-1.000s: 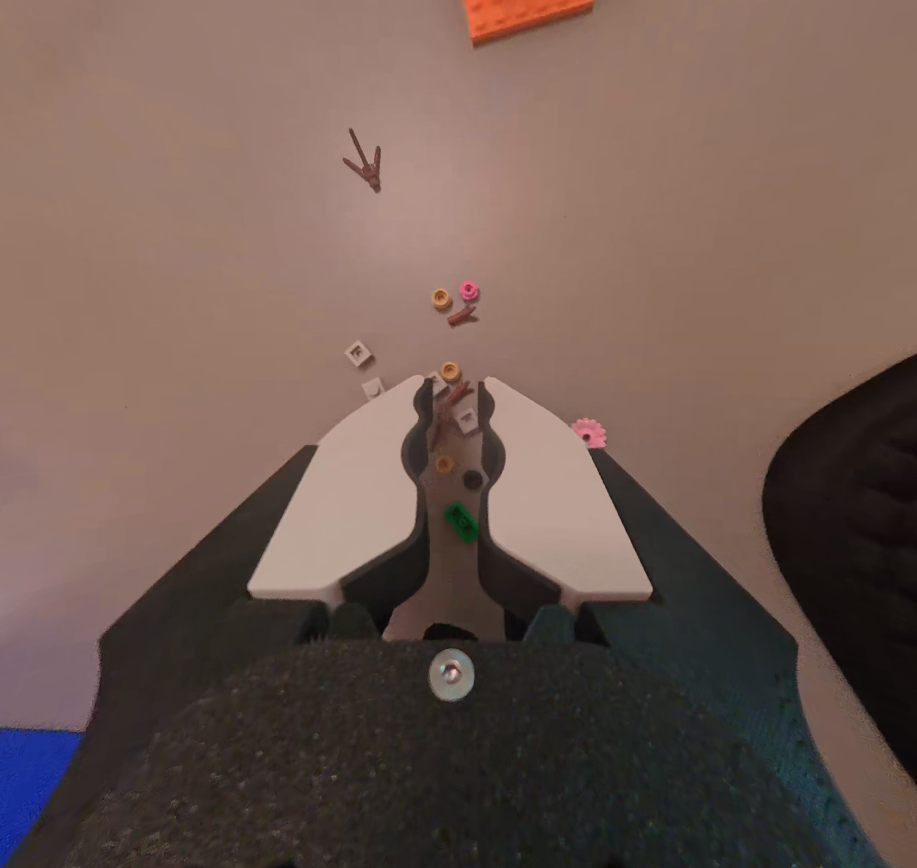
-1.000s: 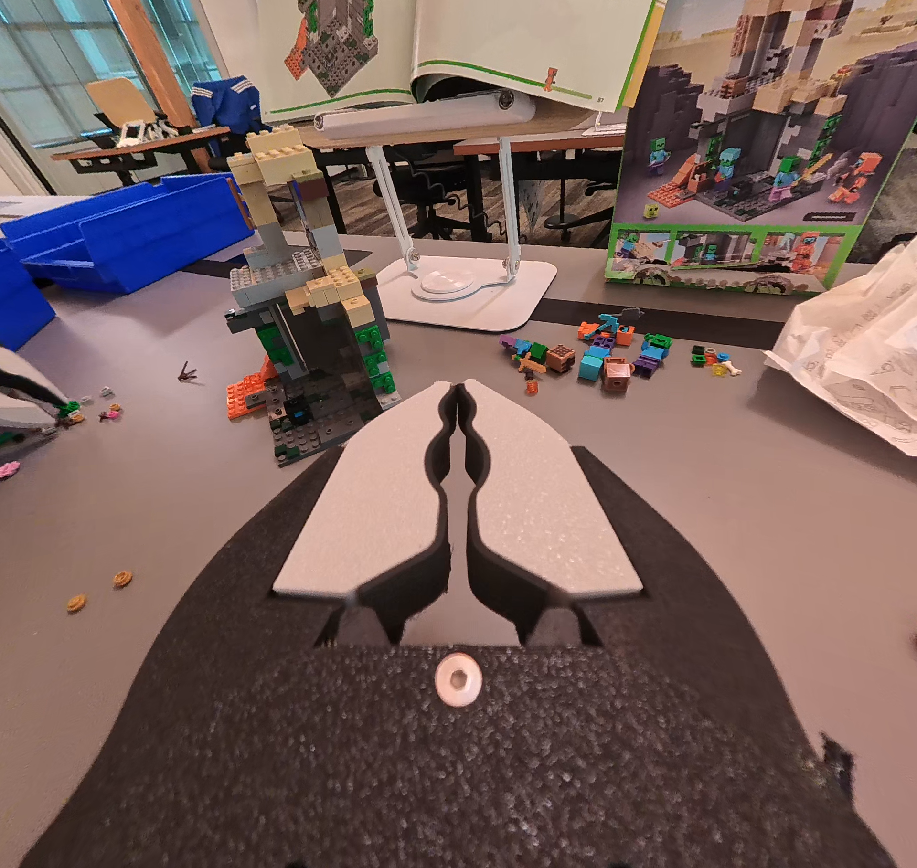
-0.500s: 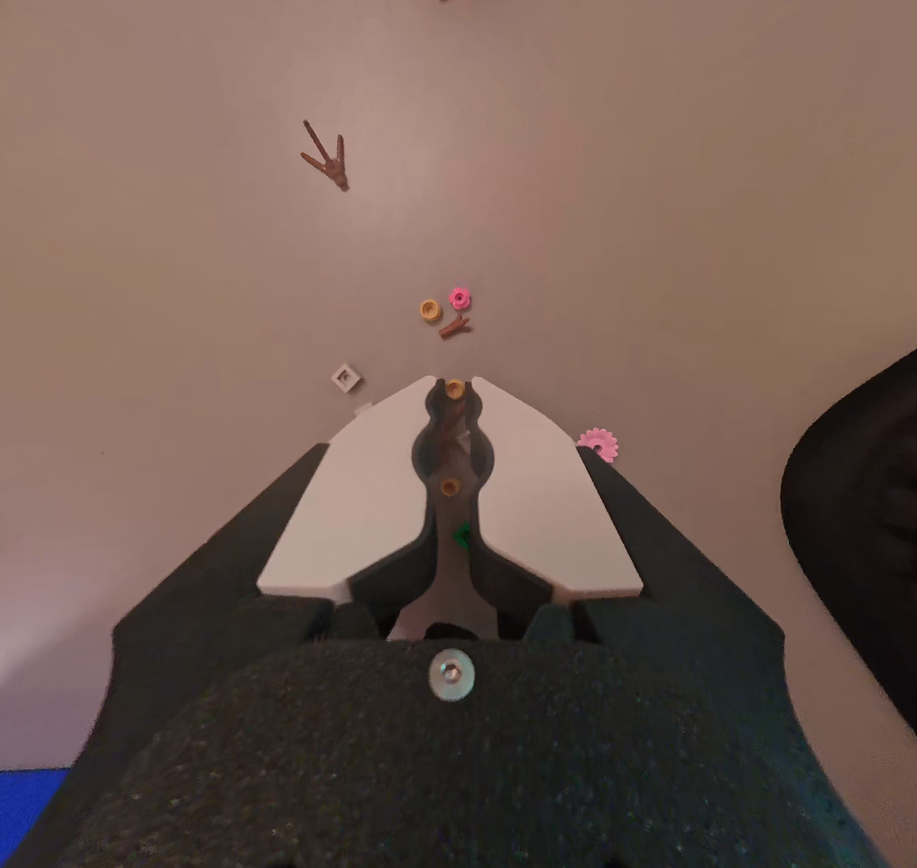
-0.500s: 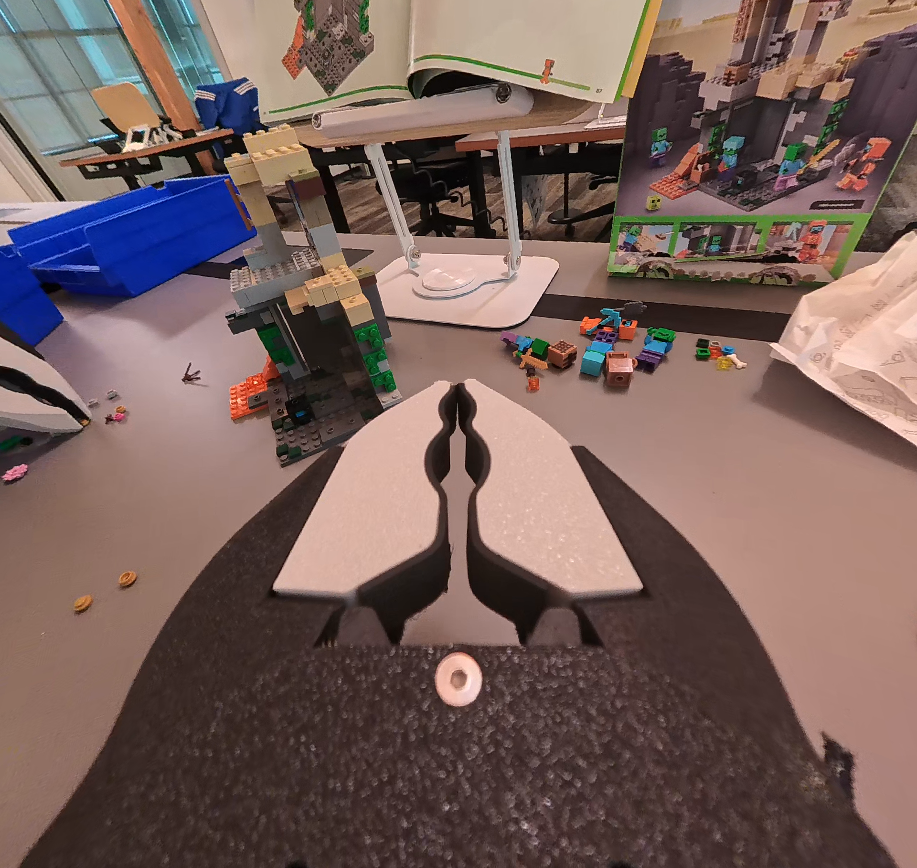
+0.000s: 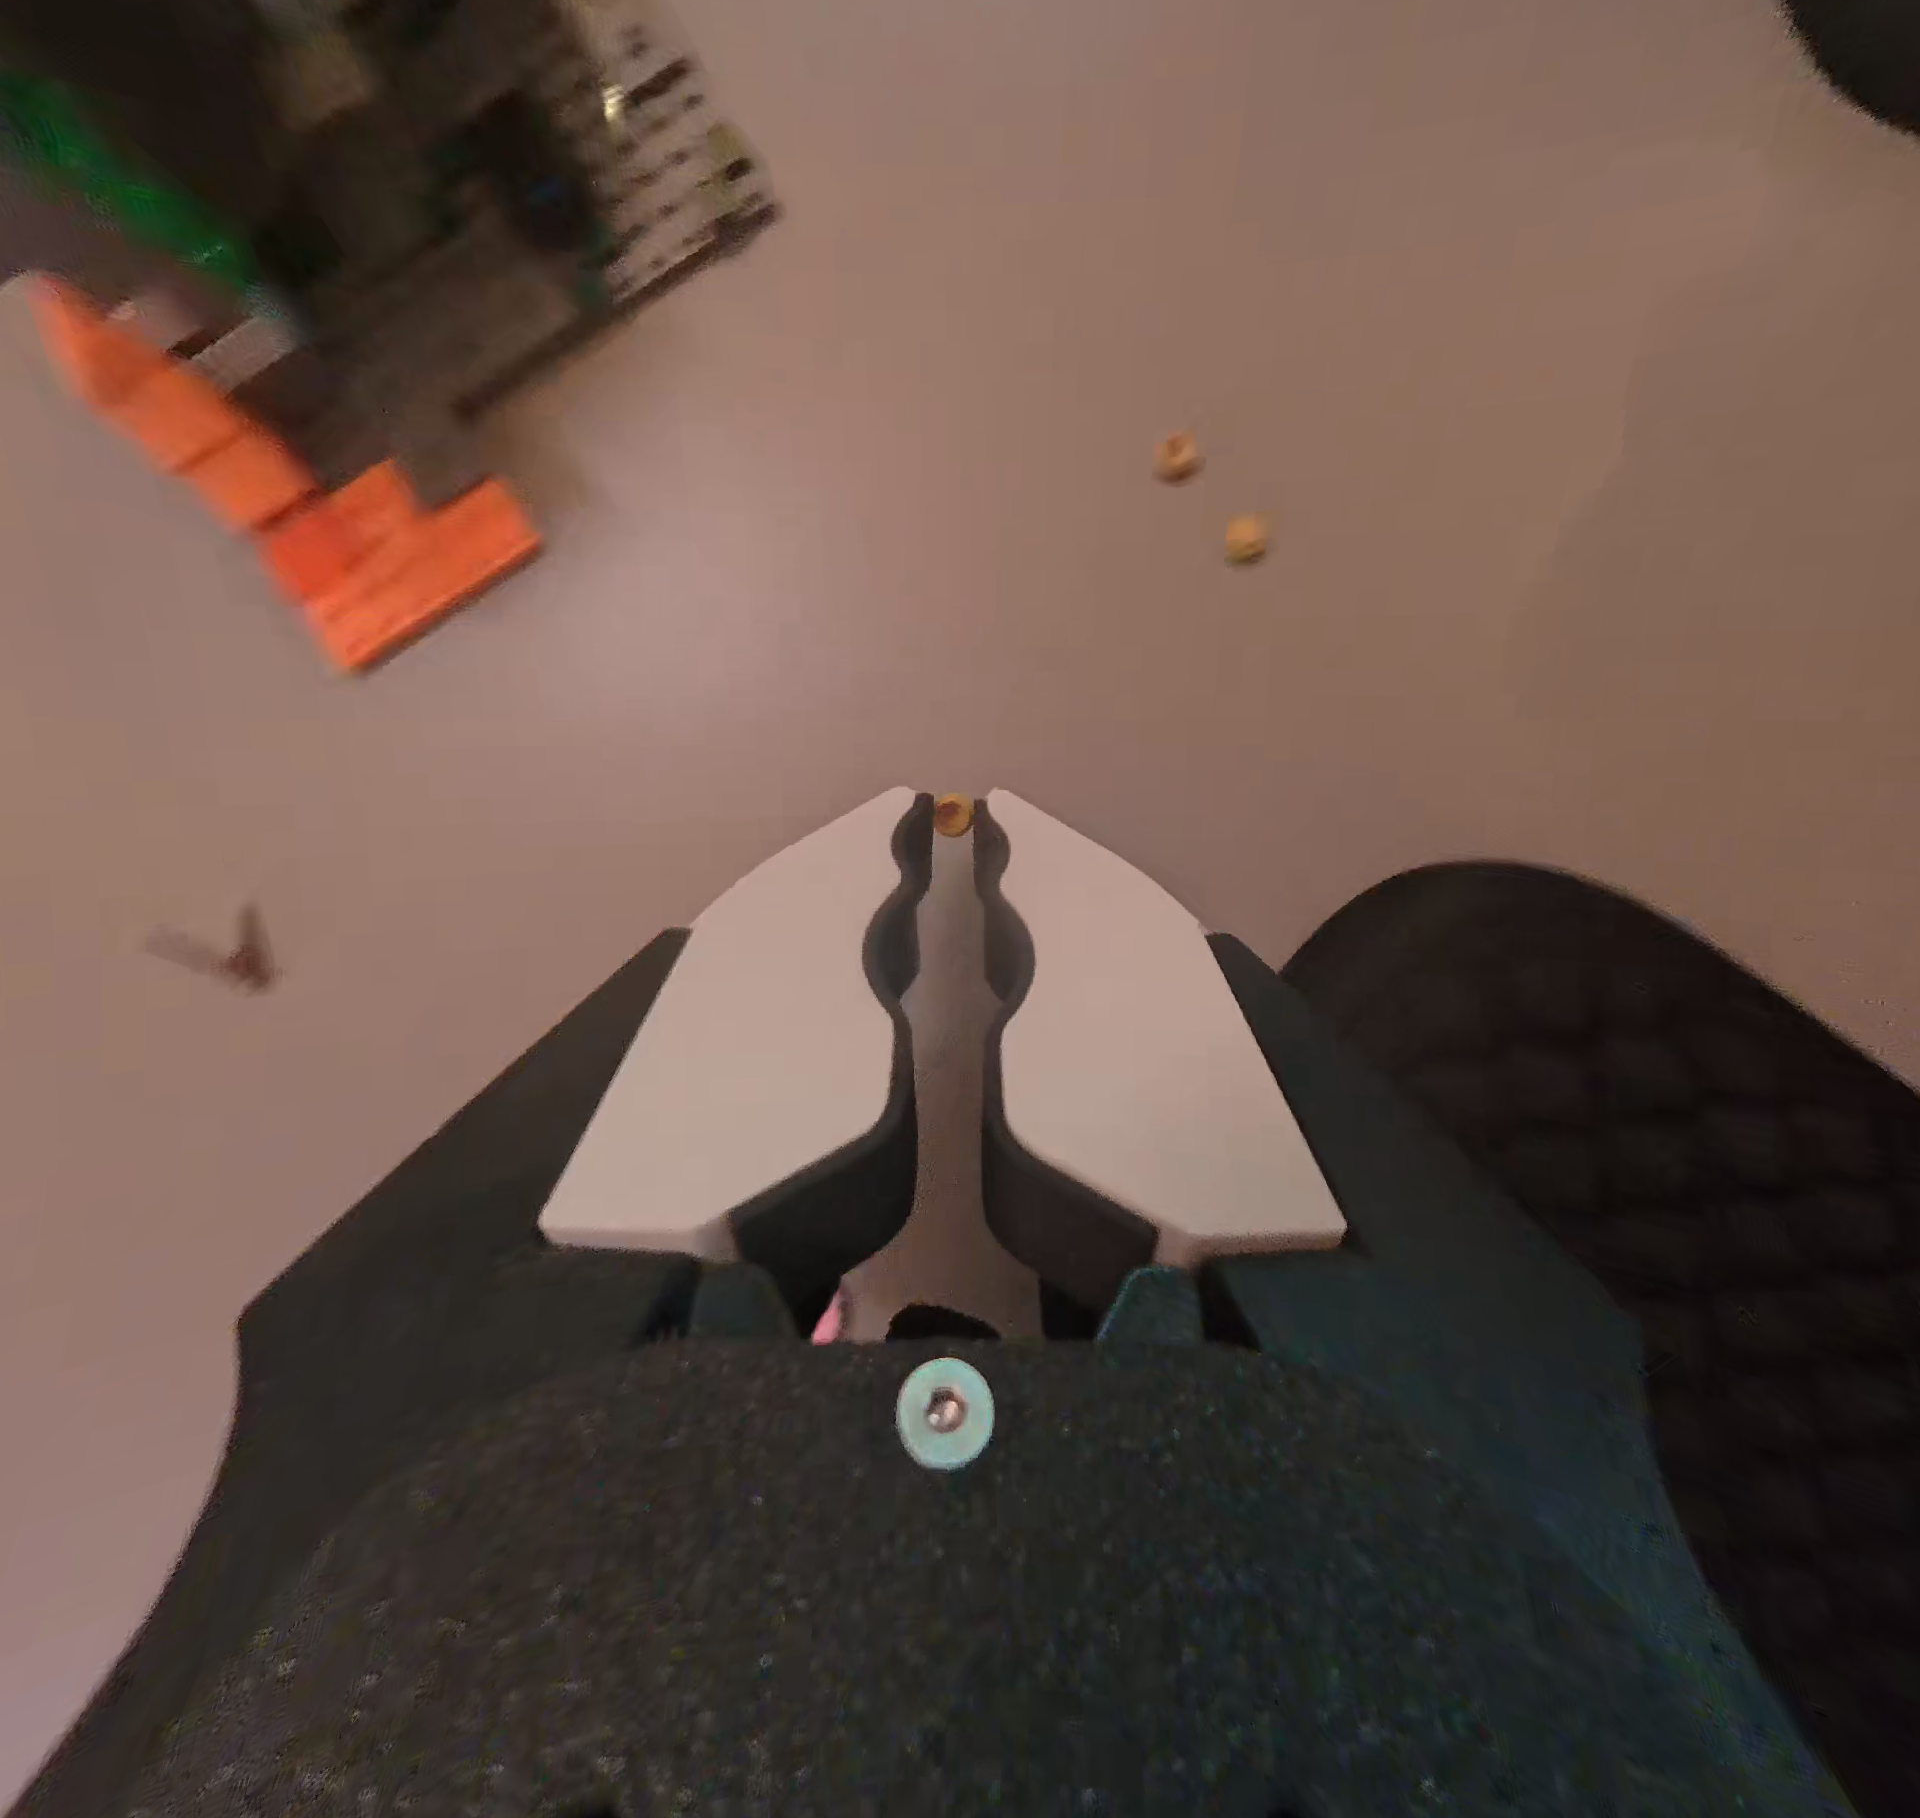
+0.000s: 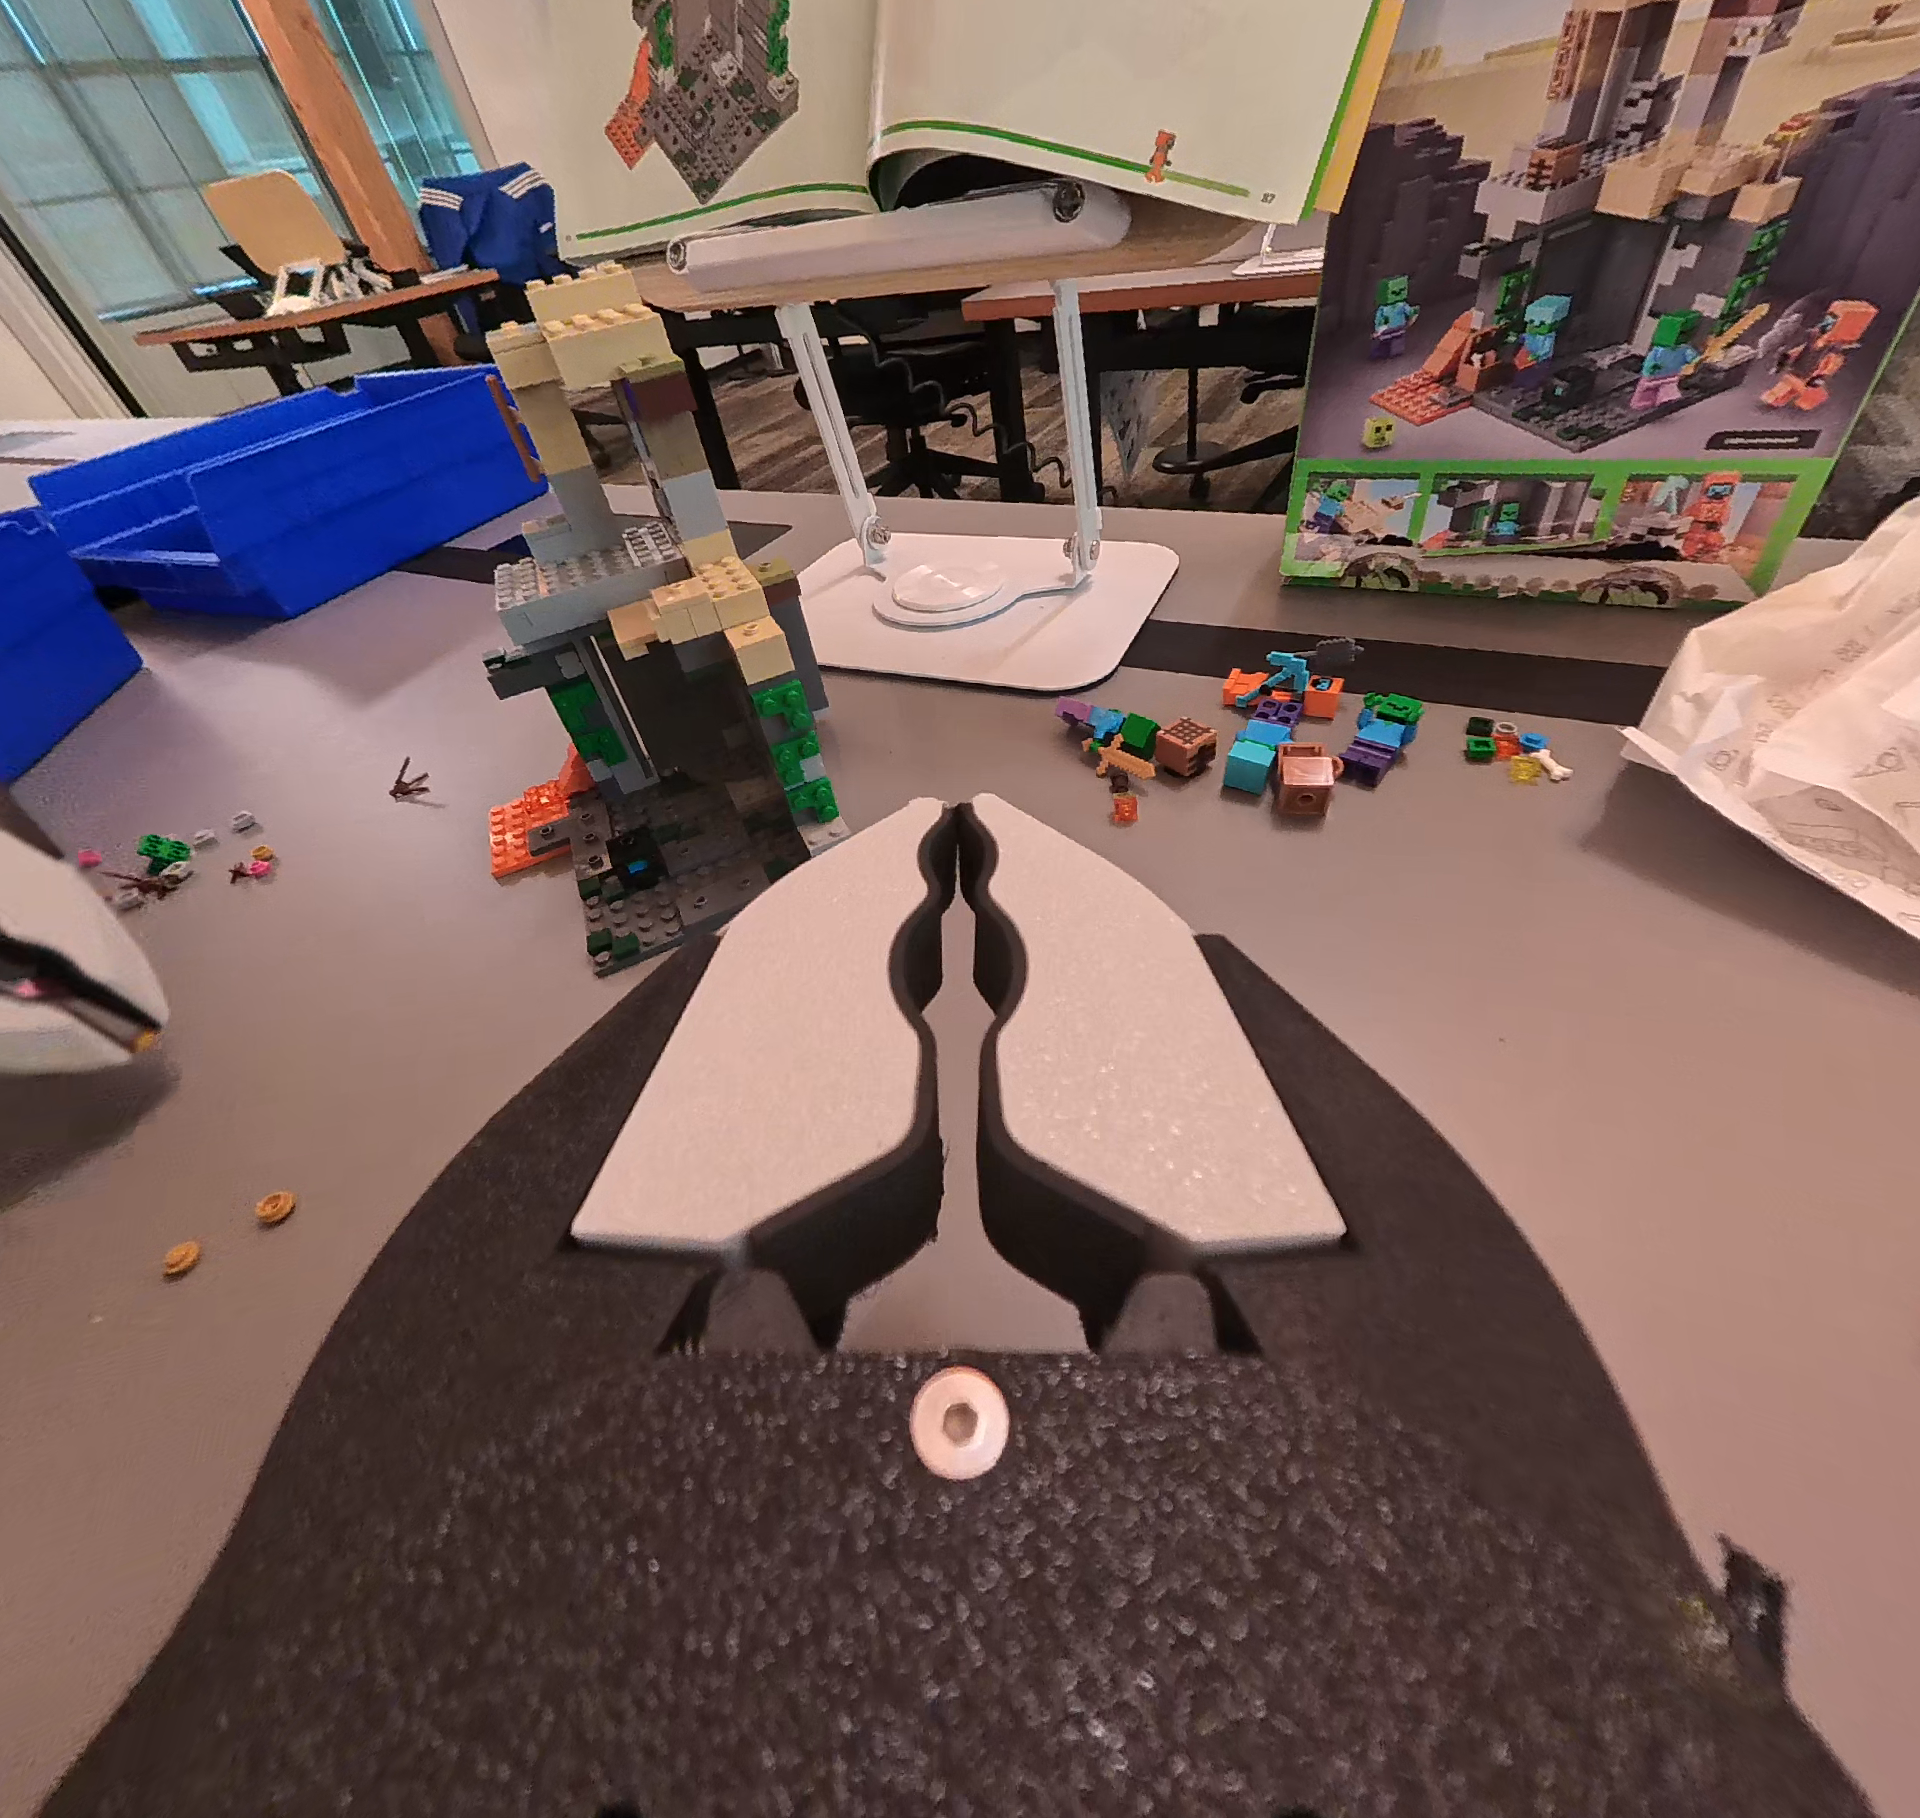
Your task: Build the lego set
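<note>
Tan-gold little round stud [image 5: 952,814] getting pinched right at the tips of the left gripper [image 5: 952,818], up off the grey table [image 5: 1143,210] by the look of it, though blurry enough to not be sure how high. Pointing roughly toward the half-built tower [image 6: 649,646], which is sitting mid-table, left of the white book stand [image 6: 987,605]. Doing nothing with the right gripper [image 6: 956,812], just hovering over the table clenched on thin air, tips touching. Progress-wise, probably sitting somewhere past the middle: already standing on a dark base with an orange plate [image 6: 530,823] at the corner, green bits up the sides, grey deck, tan column on top. Still looking shorter and barer than the picture on the box [image 6: 1600,262] propped at the back right. Plenty left lying around too: two more tan round studs [image 6: 229,1233] near the front left, a scatter of tiny pieces [image 6: 171,854] with pink and green ones further left, a brown twig piece [image 6: 410,781], and a pile of small figures and blocks [image 6: 1247,740] over to the right. Guessing at decoration stage now, with the booklet [image 6: 935,33] open on the stand. Blue bins [image 6: 270,490] and a crumpled paper bag [image 6: 1808,719] just parked at the edges.
</note>
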The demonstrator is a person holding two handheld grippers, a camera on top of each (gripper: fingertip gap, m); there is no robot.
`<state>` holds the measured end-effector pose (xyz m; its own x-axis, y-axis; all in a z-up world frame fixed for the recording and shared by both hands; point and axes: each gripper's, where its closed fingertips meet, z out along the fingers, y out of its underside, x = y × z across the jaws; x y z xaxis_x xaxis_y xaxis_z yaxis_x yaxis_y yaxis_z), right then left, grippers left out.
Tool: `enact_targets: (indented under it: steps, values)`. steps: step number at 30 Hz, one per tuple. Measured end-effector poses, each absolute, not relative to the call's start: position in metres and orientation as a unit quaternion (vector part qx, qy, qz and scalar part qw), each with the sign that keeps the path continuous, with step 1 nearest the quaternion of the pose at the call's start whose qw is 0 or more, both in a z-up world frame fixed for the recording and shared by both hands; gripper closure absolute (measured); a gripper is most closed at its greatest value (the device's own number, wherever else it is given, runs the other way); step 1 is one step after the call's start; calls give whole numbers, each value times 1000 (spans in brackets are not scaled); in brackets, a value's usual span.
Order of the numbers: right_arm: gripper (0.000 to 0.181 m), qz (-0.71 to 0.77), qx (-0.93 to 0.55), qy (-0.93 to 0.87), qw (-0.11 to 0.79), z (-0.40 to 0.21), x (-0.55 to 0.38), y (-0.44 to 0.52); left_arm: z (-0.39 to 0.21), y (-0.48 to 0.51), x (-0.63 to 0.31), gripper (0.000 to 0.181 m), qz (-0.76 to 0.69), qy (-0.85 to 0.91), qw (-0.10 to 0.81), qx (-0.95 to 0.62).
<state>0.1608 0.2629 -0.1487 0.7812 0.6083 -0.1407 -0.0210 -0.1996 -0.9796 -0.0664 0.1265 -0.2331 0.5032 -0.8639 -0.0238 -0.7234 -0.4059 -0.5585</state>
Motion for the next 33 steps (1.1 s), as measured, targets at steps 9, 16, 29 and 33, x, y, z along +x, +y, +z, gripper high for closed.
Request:
enact_targets:
  steps: [9,16,29,33]
  values:
    - [181,257,-725,-207,605,-147,160,262,-253,113,-6,174,-169,543,232,-789]
    - [181,259,-724,-206,605,-146,161,262,-249,112,-8,164,-168,544,241,-786]
    - [181,268,-724,-208,600,-147,158,260,-225,176,-183,164,-44,357,280,-890]
    - [181,268,-727,-205,598,-149,159,262,-237,182,-190,167,-52,350,270,-895]
